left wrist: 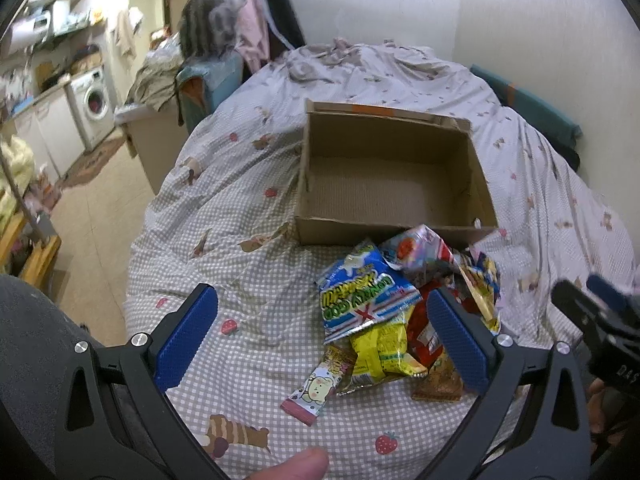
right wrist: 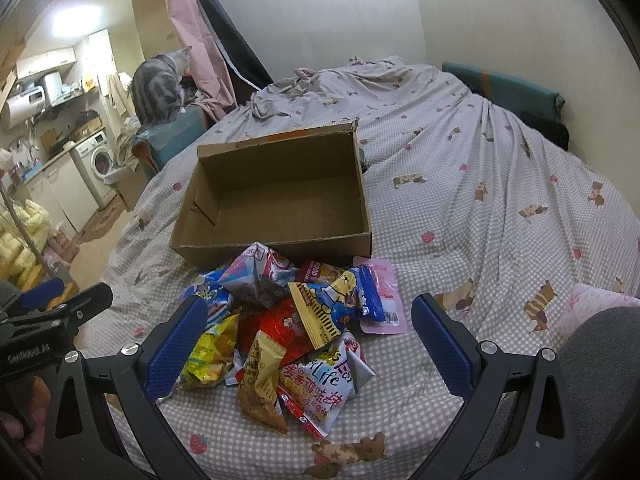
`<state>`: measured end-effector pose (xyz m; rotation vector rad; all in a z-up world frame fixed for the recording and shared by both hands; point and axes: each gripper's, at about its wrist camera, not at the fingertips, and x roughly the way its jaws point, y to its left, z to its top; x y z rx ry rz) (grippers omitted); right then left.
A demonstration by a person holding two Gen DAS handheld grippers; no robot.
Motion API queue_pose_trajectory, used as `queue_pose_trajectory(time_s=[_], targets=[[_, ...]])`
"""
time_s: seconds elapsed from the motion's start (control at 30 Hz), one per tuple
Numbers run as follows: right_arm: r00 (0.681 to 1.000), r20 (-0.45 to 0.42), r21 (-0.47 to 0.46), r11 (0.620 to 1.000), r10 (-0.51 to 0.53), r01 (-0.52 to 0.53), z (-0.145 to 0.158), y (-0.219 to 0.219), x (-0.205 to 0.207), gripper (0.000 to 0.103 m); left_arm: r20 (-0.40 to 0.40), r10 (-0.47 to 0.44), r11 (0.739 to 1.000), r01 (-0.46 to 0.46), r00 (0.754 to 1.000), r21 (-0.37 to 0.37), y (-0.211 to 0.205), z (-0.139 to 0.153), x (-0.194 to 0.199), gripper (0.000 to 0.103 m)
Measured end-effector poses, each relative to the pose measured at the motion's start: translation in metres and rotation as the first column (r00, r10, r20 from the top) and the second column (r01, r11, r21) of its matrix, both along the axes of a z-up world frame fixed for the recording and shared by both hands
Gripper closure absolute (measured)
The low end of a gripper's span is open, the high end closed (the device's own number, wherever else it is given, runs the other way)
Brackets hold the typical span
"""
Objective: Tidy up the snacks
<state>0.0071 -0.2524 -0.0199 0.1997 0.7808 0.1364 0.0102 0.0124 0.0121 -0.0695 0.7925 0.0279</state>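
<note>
snacks (right wrist: 280,332) lie heaped on the bed (right wrist: 480,208), touching an empty box (right wrist: 272,184); left gripper (left wrist: 320,344) and right gripper (right wrist: 308,344) hover, fingers spread, seemingly grasping nothing.

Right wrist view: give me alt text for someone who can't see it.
An open hand-held gripper hovers over a heap of snack packets on a checked bedsheet. An empty cardboard box sits just beyond the heap, and a grey striped cat perches far left.
</note>
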Motion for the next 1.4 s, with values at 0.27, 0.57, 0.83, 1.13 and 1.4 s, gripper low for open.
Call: queue_pose_trajectory(time_s=[0.27, 0.57, 0.83, 1.13, 1.4], targets=[[0.995, -0.096, 0.132, 0.991, -0.026, 0.038, 0.011, -0.043, 0.027, 0.0, -0.243, 0.076, 0.997, -0.074, 0.967, 0.017, 0.041, -0.004, 0.054, 0.0], [0.99, -0.131, 0.122, 0.99, -0.058, 0.074, 0.009, -0.063, 0.045, 0.0, -0.708, -0.179, 0.958, 0.286, 0.684, 0.034, -0.008, -0.133, 0.07, 0.025], [0.947, -0.319, 0.146, 0.986, -0.026, 0.076, -0.017, -0.069, 0.079, 0.0, -0.772, -0.229, 0.891, 0.448, 0.592, 0.079, -0.048, -0.184, 0.078, 0.047], [0.793, -0.608, 0.345, 0.912, 0.036, 0.222, -0.107, -0.064, 0.116, 0.0, -0.765, -0.244, 0.896, 0.441, 0.596, 0.058, -0.065, -0.22, 0.081, 0.079], [0.728, -0.686, 0.385, 0.852, 0.006, 0.355, -0.145, -0.055, 0.13, 0.013, -0.729, -0.25, 0.912, 0.408, 0.637, 0.044, -0.055, -0.188, 0.074, 0.08]])
